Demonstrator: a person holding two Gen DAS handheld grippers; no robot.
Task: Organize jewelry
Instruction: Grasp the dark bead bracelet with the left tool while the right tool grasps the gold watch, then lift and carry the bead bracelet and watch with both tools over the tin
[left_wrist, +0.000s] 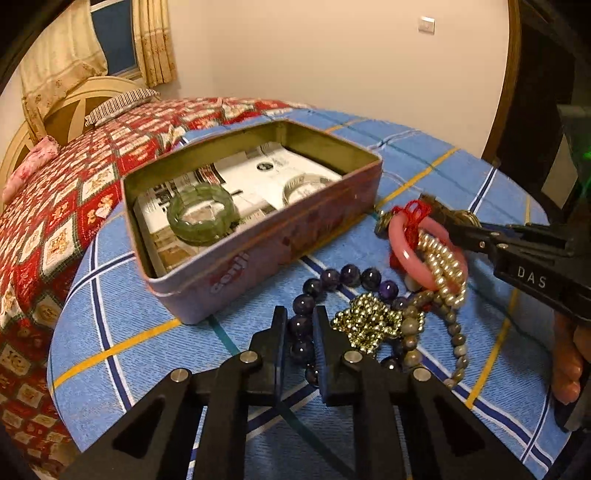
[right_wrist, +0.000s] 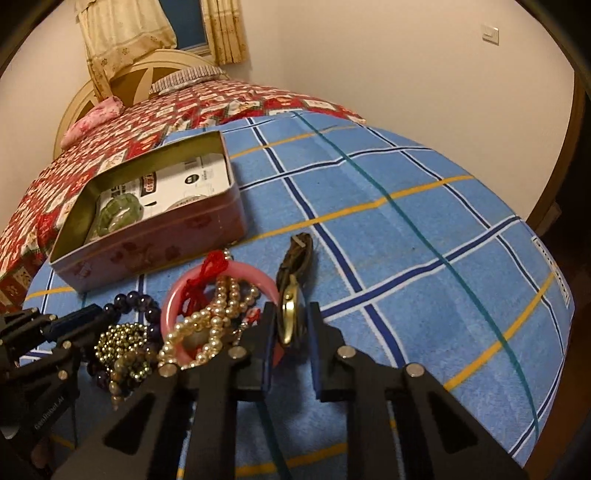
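Observation:
On the blue plaid cloth lies a tangle of jewelry. My left gripper (left_wrist: 301, 314) is shut on a purple bead bracelet (left_wrist: 349, 275), with one bead pinched between the pads. A gold bead chain (left_wrist: 369, 321), a grey bead bracelet (left_wrist: 456, 336), a pearl strand (left_wrist: 443, 266) and a pink bangle (left_wrist: 402, 254) tied with red thread lie just to its right. My right gripper (right_wrist: 291, 308) is shut on a gold watch (right_wrist: 289, 317) that stands on edge, its dark strap (right_wrist: 299, 251) trailing away. An open pink tin (left_wrist: 258, 254) holds a green bangle (left_wrist: 201, 218).
The tin also holds a silver bangle (left_wrist: 306, 184) on printed paper. The cloth-covered surface (right_wrist: 406, 240) stretches bare to the right of the watch and drops off at its edges. A red patterned quilt (right_wrist: 184, 107) and pillows lie behind. A hand (left_wrist: 569, 369) grips the right tool.

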